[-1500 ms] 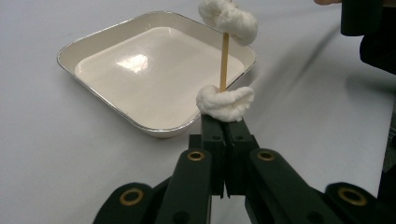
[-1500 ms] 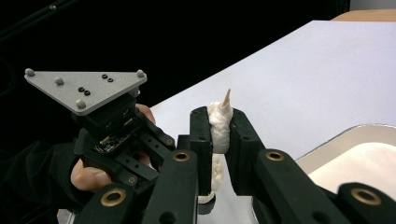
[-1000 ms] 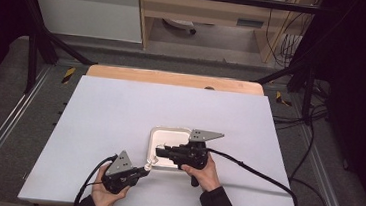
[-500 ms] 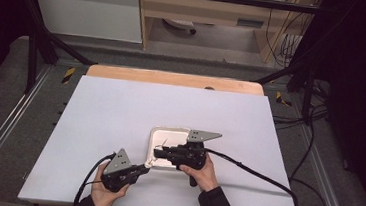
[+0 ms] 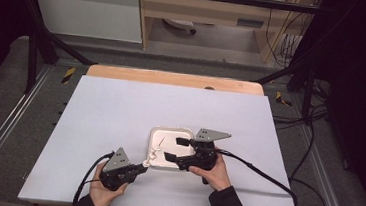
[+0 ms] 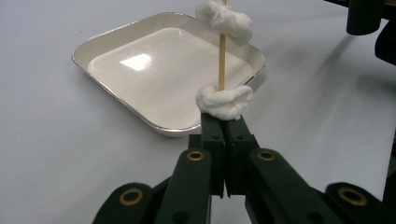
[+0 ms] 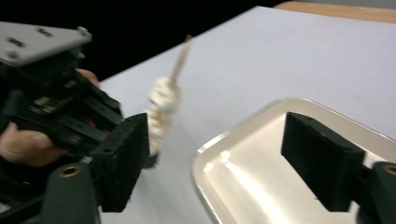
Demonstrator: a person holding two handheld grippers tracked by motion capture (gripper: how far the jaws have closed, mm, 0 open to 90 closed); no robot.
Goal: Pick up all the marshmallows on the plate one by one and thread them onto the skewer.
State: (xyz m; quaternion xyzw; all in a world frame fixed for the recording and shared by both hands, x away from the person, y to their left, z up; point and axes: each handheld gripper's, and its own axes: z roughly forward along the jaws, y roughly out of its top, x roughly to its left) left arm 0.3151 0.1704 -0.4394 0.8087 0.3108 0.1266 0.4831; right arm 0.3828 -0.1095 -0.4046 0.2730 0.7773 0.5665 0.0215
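Left gripper (image 6: 223, 140) clenched on the skewer (image 6: 222, 65) base, two white pieces (image 6: 224, 100) threaded just above its tips; right gripper (image 7: 224, 158), jaws just opened wide with nothing between, should close squarely on one piece and slide it along the stick, over the empty tray (image 6: 116, 37) beyond.

Left gripper (image 6: 224, 122) clamped on the foot of an upright wooden skewer (image 6: 222, 51); two white marshmallow lumps (image 6: 224, 101) threaded on it, one resting on the jaw tips; shiny empty tray (image 6: 116, 35) just behind, on a white table (image 6: 42, 140).
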